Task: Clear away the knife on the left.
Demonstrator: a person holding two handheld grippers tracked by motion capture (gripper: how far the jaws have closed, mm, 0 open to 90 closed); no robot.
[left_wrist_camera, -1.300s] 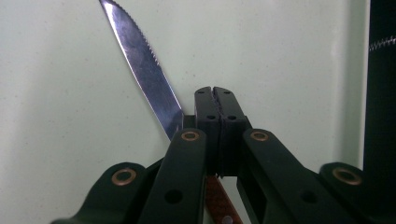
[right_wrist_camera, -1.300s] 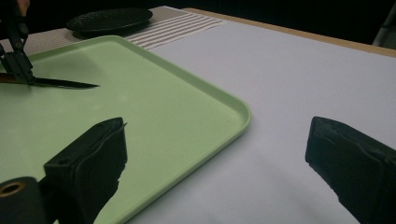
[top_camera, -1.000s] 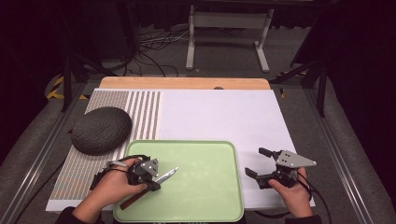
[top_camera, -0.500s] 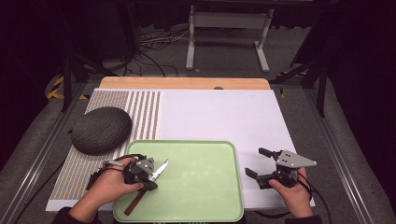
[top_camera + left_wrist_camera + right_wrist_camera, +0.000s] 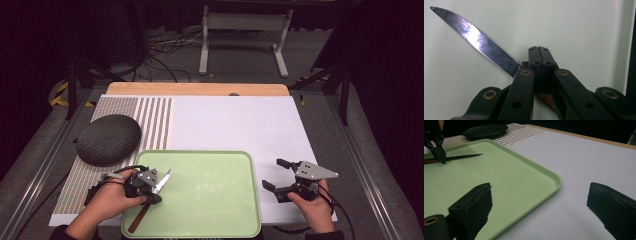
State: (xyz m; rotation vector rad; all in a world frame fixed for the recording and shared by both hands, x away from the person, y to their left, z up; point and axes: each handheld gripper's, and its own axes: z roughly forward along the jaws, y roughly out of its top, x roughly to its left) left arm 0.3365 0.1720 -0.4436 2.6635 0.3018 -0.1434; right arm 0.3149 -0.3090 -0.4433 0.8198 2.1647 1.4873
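Note:
A steak knife (image 5: 163, 181) with a serrated blade (image 5: 481, 42) and a brown handle is at the left side of the light green tray (image 5: 210, 200). My left gripper (image 5: 153, 196) is shut on it where blade meets handle, with the jaws pressed together (image 5: 539, 50). In the right gripper view the knife (image 5: 461, 157) runs level just over the tray (image 5: 499, 177), with the blade pointing right from the left gripper (image 5: 439, 153). My right gripper (image 5: 275, 174) is open and holds nothing, its pads (image 5: 477, 198) wide apart just right of the tray's edge, over the white board.
A dark grey textured oval dish (image 5: 108, 139) rests on a striped placemat (image 5: 150, 120) beyond the tray's left corner. The white board (image 5: 235, 125) stretches behind and to the right. Dark floor, cables and a stand's legs lie past the wooden far edge.
My left gripper has shifted slightly left with the knife, and the blade has swung more toward the far side. My right gripper has stayed put.

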